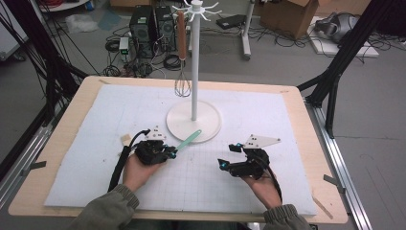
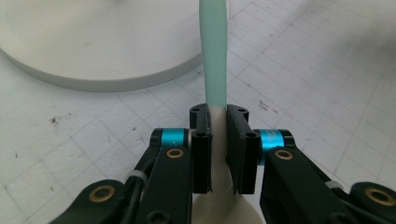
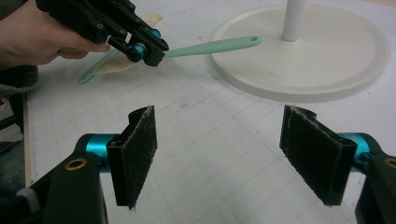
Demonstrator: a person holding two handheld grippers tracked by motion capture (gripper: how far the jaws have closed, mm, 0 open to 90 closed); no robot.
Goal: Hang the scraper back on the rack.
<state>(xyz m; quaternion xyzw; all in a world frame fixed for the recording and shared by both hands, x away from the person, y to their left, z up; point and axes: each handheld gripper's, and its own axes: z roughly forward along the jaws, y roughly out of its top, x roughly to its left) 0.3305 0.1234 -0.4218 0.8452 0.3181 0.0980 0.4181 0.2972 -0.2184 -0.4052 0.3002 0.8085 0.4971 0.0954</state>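
Note:
A spatula with a mint-green handle and a cream blade lies slanted, its handle end reaching over the rim of the white stand base. My left gripper is shut on the spatula where handle meets blade; in the left gripper view the handle runs up from between my jaws. My right gripper hovers open to the right, above the mat. In the right gripper view its wide-apart pads hold nothing, and the spatula and left gripper show beyond.
The stand's white pole rises from the base and carries hooks on top. A whisk with a wooden handle hangs from one. A white gridded mat covers the wooden table. A small cream piece lies left of my left gripper.

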